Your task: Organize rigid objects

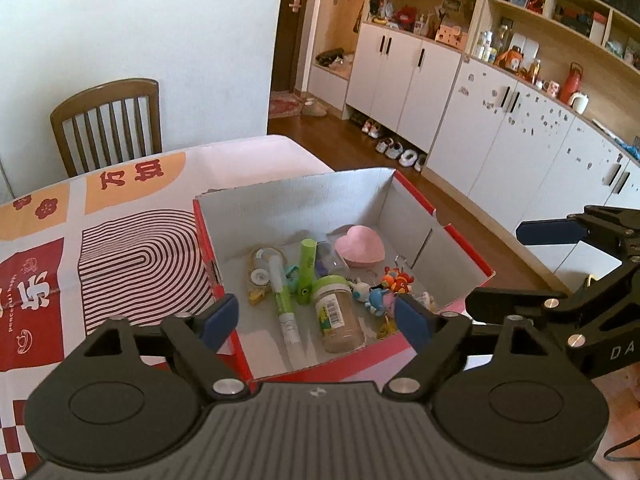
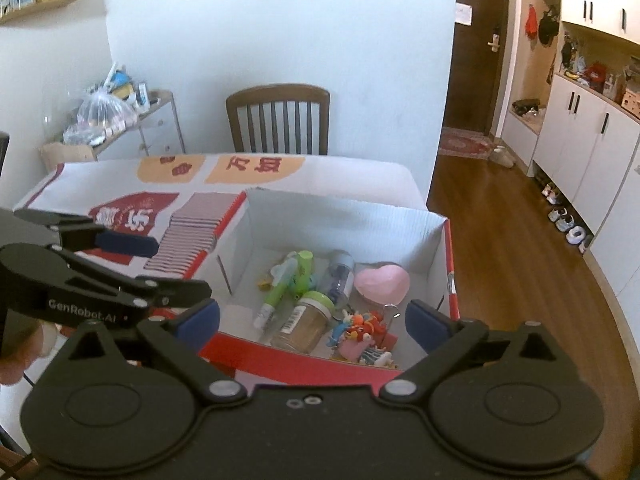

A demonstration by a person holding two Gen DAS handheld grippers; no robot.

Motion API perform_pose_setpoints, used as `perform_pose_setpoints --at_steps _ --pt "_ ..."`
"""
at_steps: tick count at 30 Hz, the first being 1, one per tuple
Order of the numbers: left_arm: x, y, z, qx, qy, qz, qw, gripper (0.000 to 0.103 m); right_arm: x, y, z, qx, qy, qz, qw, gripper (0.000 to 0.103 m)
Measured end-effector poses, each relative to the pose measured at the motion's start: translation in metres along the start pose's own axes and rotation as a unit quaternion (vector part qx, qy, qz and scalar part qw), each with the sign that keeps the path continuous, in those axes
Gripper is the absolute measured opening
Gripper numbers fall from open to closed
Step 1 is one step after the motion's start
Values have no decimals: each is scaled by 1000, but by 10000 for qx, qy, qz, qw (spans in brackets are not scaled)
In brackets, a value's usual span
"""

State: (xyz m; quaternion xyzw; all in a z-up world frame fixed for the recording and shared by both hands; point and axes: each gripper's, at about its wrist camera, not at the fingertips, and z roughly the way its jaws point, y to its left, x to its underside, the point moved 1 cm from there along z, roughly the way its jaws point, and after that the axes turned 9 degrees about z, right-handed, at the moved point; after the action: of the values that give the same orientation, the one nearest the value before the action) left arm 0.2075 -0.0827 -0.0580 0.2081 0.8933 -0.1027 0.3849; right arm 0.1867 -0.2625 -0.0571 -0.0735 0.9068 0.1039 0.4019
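Note:
A red cardboard box [image 1: 412, 196] with a white inside stands on the table's right part and also shows in the right wrist view [image 2: 344, 210]. In it lie a glass jar with a green lid [image 1: 338, 314], a green tube [image 1: 306, 270], a white and green pen [image 1: 284, 304], a pink heart-shaped dish [image 1: 360, 246] and several small toy figures [image 1: 384, 290]. My left gripper [image 1: 318, 322] is open and empty above the box's near wall. My right gripper [image 2: 314, 324] is open and empty above the same wall; it shows at the right of the left wrist view [image 1: 556, 260].
The table wears a red, white and orange patterned cloth [image 1: 120, 248]. A wooden chair [image 2: 280, 118] stands at the far side. White cabinets [image 1: 520, 132] line the wall to the right, with shoes [image 1: 396, 148] on the wooden floor.

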Motion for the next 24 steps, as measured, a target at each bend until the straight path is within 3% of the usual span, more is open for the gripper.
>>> perform_pose_setpoints --at_steps 3,6,12,20,24 --pt "3 0 -8 -19 -76 -28 10000 92 3 3 -9 -20 -189 107 9998 102" --pt "6 -2 -15 -20 -184 -33 9998 103 6 5 -18 -18 -376 178 9991 103" --pt "13 -11 -32 -185 -413 128 9989 103 16 8 -31 72 -624 396 9972 103" --pt "20 -15 -48 -57 -509 121 9986 103 35 12 -42 101 -639 669 9957 103" --pt "23 -20 -54 -191 -548 184 9981 103 40 15 -48 115 -677 746 9948 103"
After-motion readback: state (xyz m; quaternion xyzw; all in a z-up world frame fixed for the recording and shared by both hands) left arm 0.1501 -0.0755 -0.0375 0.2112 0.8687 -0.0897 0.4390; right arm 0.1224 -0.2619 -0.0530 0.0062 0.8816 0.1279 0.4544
